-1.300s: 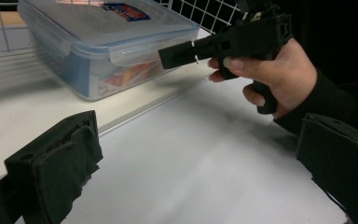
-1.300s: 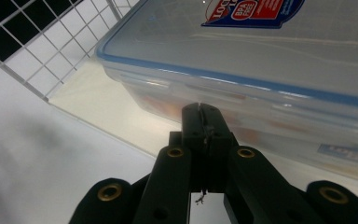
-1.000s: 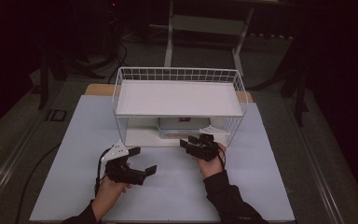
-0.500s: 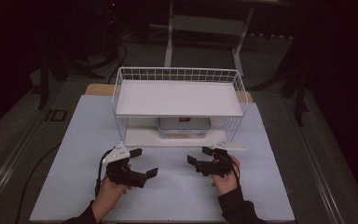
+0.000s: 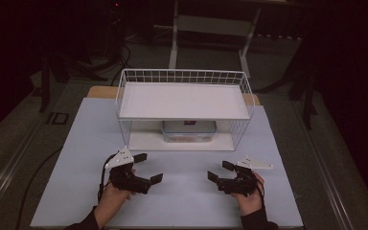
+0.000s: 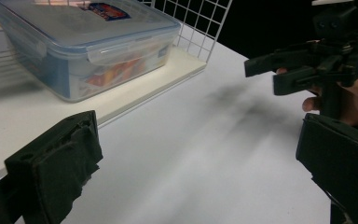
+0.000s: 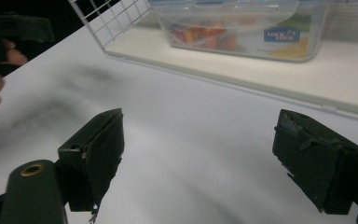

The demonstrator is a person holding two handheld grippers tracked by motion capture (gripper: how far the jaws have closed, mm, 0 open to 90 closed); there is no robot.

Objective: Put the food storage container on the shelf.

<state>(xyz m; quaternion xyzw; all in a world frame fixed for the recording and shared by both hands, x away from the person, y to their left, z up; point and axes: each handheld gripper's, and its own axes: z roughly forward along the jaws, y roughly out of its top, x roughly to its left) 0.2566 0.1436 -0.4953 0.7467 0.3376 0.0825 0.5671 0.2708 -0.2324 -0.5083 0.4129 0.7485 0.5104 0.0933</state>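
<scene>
A clear plastic lidded box (image 5: 189, 130) with colourful contents stands on the lower board of a white wire rack (image 5: 182, 76). The left gripper view has the box (image 6: 84, 42) at its upper left, and the right gripper view has the box (image 7: 242, 28) at the top. My left gripper (image 5: 149, 167) rests open above the white table, nothing between its pads (image 6: 56, 163). My right gripper (image 5: 219, 170) is level with it to the right, apart from the rack. Its jaws have just been opening and stand wide with nothing between them (image 7: 200, 149).
The rack's upper shelf (image 5: 184, 101) is a bare white board over the box. The rack's lower board (image 7: 307, 70) has a low front edge. The white table mat (image 5: 187, 206) spreads between both hands; dark floor and stands lie beyond it.
My right gripper has drawn back from the rack's front toward the person and slightly right, its jaws spreading wider. The left hand has stayed put.
</scene>
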